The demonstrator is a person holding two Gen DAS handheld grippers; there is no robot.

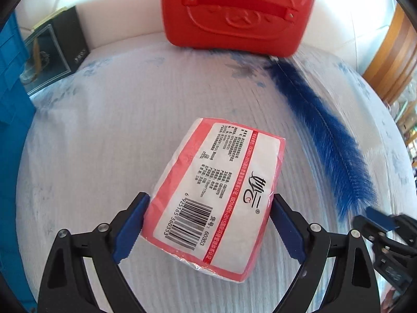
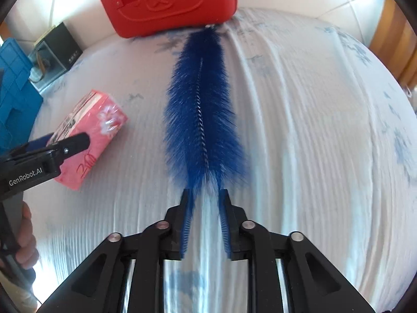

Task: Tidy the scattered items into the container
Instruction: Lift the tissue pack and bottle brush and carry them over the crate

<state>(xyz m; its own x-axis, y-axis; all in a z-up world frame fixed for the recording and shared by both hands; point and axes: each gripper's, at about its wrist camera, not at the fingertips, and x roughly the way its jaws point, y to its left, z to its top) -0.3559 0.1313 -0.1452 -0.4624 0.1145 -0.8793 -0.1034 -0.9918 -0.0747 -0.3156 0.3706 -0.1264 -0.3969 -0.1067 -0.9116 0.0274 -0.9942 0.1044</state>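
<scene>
Left gripper point(image 1: 208, 224) around the near end of the pink tissue pack point(image 1: 216, 195), one blue pad on each long side, pressed on or just touching, hard to tell which. Pack flat on the white bed sheet point(image 1: 104, 130), far end aimed at about 11 o'clock in the left view.

Right gripper point(image 2: 204, 195) with fingers a little apart, holding nothing, tips right at the near end of the blue fluffy brush point(image 2: 203, 104). Brush stretched straight toward 12 o'clock, far tip touching the red case point(image 2: 166, 2).

Blue bin point(image 2: 15, 91) at 9 o'clock, beside a black box point(image 2: 56, 49).
</scene>
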